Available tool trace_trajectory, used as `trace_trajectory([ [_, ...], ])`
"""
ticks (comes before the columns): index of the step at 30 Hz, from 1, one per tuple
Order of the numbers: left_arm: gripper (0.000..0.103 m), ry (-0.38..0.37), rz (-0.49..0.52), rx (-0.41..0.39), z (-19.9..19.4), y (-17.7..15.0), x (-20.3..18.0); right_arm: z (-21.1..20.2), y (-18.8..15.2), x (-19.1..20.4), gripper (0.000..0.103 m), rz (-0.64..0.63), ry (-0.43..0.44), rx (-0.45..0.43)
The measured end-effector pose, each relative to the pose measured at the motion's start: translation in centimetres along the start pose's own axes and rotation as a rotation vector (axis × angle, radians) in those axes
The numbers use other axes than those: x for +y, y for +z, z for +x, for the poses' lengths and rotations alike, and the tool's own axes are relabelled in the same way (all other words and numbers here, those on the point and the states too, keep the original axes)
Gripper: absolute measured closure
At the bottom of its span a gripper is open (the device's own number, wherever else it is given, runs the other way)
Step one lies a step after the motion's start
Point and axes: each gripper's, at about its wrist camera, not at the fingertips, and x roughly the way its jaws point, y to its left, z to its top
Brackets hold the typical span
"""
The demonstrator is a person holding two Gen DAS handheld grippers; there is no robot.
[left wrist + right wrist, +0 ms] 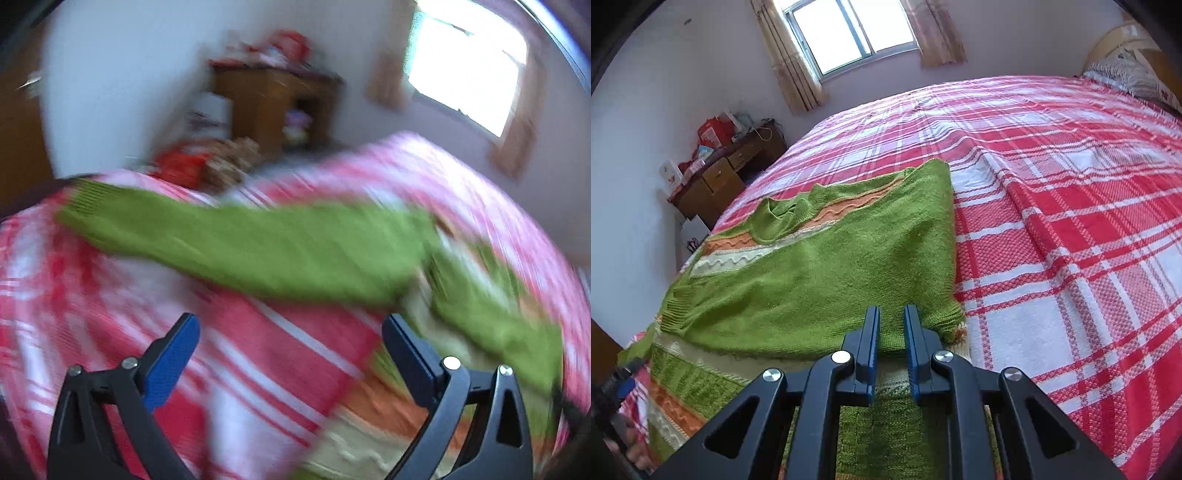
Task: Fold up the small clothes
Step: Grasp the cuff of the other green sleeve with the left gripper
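Sweater (820,273) on plaid bed (1052,221), right tool (891,317) seemingly pinching its folded sleeve, left tool (291,332) spread wide, empty

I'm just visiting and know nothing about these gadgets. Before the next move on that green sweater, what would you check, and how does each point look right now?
1. Right gripper grips the green sweater: ok, its jaws are nearly closed on a folded edge of the knit.
2. Left gripper free to take a new hold: ok, its jaws stand wide apart with nothing between them.
3. Left view sharp enough to aim: not ok, it is badly blurred.
4. Sleeve lies flat: cannot tell, too smeared.
5. Folded side edge straight: ok in the right view.
6. Room on the plaid bedspread beside the sweater: ok.
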Motion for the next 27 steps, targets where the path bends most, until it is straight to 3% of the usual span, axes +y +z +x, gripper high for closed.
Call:
trace_trajectory([
  [3, 0.0, 0.093, -0.135, -0.074, -0.9, 3.4, 5.0, -0.1, 0.0, -0.2, 0.089, 0.01, 0.012, -0.001],
  [8, 0.001, 0.255, -0.346, 0.025, 2.9, 7.6, 13.6, -0.1, 0.0, -0.2, 0.089, 0.003, 0.004, 0.0],
  [10, 0.008, 0.268, -0.407, 0.061, 4.4, 7.7, 15.6, -0.1, -0.1, -0.2, 0.089, 0.009, 0.01, 0.0],
  [13, 0.025, 0.213, -0.499, 0.061, 6.2, 7.2, 18.6, -0.1, -0.1, -0.2, 0.089, 0.017, 0.019, -0.001],
  [14, 0.037, 0.206, -0.502, 0.061, 6.6, 7.0, 18.9, 0.0, 0.0, -0.2, 0.089, 0.018, 0.02, 0.0],
  [16, 0.045, 0.189, -0.509, 0.093, 8.0, 6.5, 19.7, 0.0, -0.1, -0.2, 0.089, 0.017, 0.02, -0.001],
  [19, 0.054, 0.19, -0.479, 0.063, 7.6, 5.8, 18.5, 0.0, 0.0, -0.2, 0.089, 0.018, 0.021, -0.001],
  [20, 0.066, 0.204, -0.461, 0.046, 7.6, 5.8, 18.4, 0.0, 0.0, -0.2, 0.089, 0.019, 0.022, -0.001],
  [22, 0.076, 0.166, -0.469, 0.055, 7.9, 6.0, 18.2, 0.0, 0.0, -0.2, 0.089, 0.018, 0.021, -0.001],
  [24, 0.078, 0.157, -0.468, 0.057, 8.0, 6.1, 18.1, 0.0, 0.0, -0.2, 0.089, 0.018, 0.021, -0.001],
  [25, 0.082, 0.16, -0.459, 0.054, 7.9, 6.1, 17.9, 0.0, 0.0, -0.2, 0.089, 0.019, 0.022, -0.001],
  [26, 0.093, 0.165, -0.439, 0.044, 7.7, 6.3, 17.6, 0.0, 0.0, -0.2, 0.089, 0.019, 0.022, -0.001],
  [27, 0.094, 0.154, -0.42, 0.042, 7.6, 6.5, 17.3, -0.1, 0.0, -0.2, 0.089, 0.019, 0.022, -0.001],
])
